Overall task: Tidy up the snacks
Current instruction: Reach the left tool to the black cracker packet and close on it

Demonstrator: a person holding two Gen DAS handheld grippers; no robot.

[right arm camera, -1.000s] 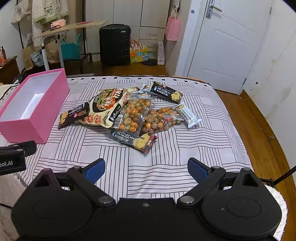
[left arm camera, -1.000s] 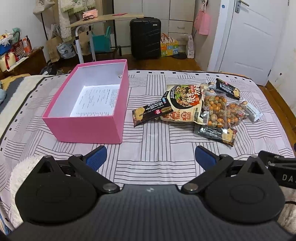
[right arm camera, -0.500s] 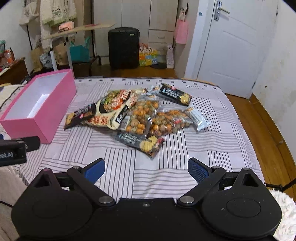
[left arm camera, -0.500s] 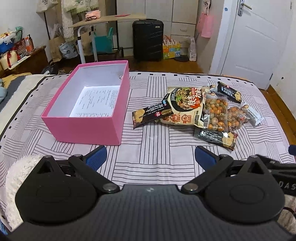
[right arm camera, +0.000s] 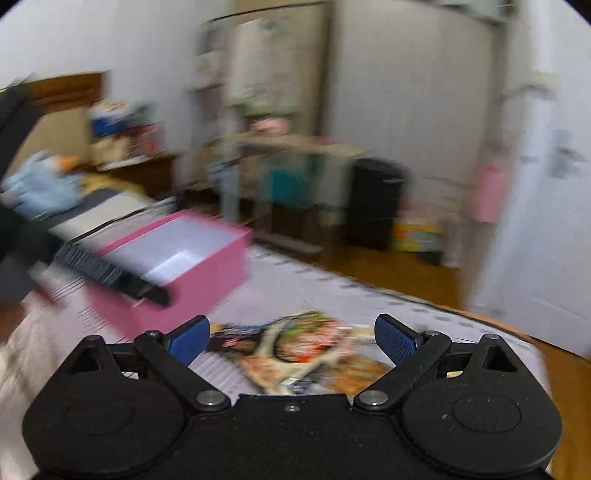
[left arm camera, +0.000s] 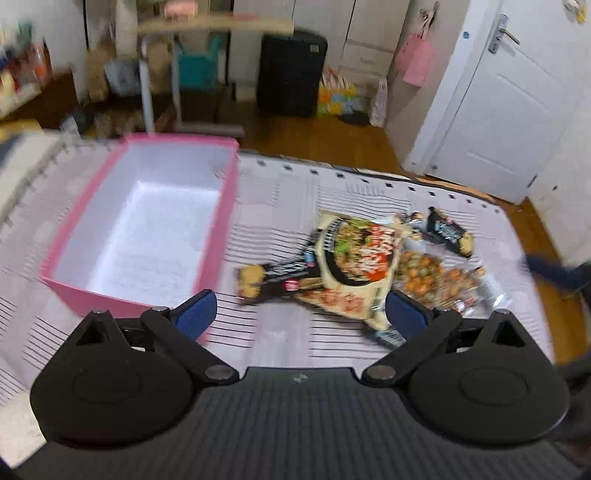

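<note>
An open pink box (left arm camera: pixel 218 236) with a white inside sits on the striped bed cover, left of a pile of snack packets. The pile holds a large beige noodle packet (left arm camera: pixel 354 258), a dark bar packet (left arm camera: pixel 273 280), bags of orange nuts (left arm camera: pixel 436 280) and a dark packet (left arm camera: pixel 447 232) at the back. My left gripper (left arm camera: pixel 301 314) is open and empty, just short of the pile. My right gripper (right arm camera: pixel 291 338) is open and empty above the noodle packet (right arm camera: pixel 299 350), with the pink box (right arm camera: pixel 207 280) to its left. Both views are blurred.
The bed cover (left arm camera: pixel 280 192) ends at a wooden floor (left arm camera: pixel 317 140) beyond. A black suitcase (left arm camera: pixel 291 74), a desk (left arm camera: pixel 214 26) and a white door (left arm camera: pixel 509 122) stand behind. The left gripper's body (right arm camera: pixel 107 273) crosses the right wrist view in front of the box.
Both grippers have moved forward and closer to the snack pile. The right gripper has swung left, so the box now sits in its view. Both stay open.
</note>
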